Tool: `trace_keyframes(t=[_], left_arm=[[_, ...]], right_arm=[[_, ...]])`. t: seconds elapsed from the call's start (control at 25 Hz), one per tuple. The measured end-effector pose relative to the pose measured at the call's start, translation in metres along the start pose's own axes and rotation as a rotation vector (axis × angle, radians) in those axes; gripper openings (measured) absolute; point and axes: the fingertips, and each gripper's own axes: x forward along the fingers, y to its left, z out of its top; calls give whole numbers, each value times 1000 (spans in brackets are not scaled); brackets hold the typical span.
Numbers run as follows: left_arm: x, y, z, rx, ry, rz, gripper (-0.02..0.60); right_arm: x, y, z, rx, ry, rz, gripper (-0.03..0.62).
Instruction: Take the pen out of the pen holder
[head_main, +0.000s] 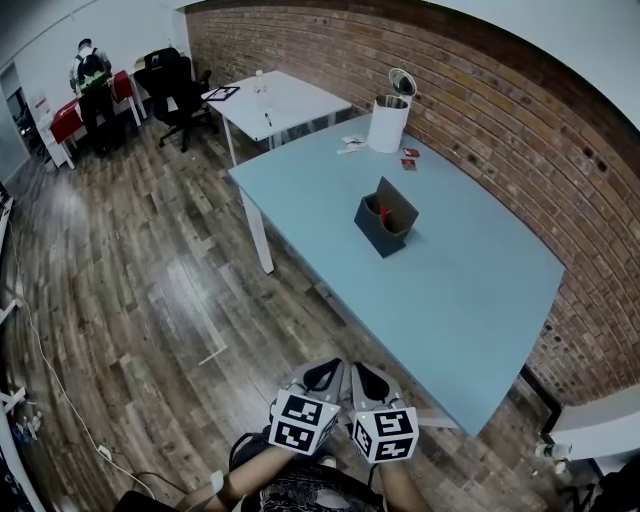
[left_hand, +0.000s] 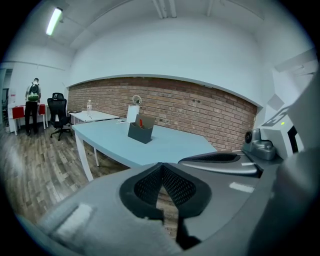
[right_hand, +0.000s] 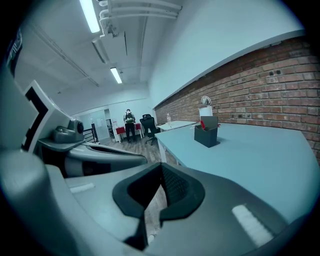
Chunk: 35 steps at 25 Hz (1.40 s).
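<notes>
The left gripper (left_hand: 161, 167) and right gripper (right_hand: 161, 170) sit side by side, each clenched tip to tip on nothing. Well ahead of their fingertips, the dark pen holder (head_main: 385, 222) stands on the blue table (head_main: 470, 290). What looks like the red pen (head_main: 381, 212) stands inside it.

I'm seeing a white kettle (head_main: 388, 122) standing on the blue worktop (head_main: 470, 290), far ahead of the right claw (head_main: 362, 372). Farther off to its left, a white table (head_main: 285, 100), a black chair (head_main: 175, 80) and a person (head_main: 90, 70) are standing on the wooden floor (head_main: 130, 300).
</notes>
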Motion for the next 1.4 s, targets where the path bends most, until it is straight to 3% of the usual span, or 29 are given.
trace_keyframes(t=[0.8,1.4], left_arm=[[59,85,54,-5,6,-115,0],[80,109,80,16,-15,-224,0]], right_arm=[[99,-12,59,-19,29,-90,3],[129,-21,87,-7,-7,-206,3]])
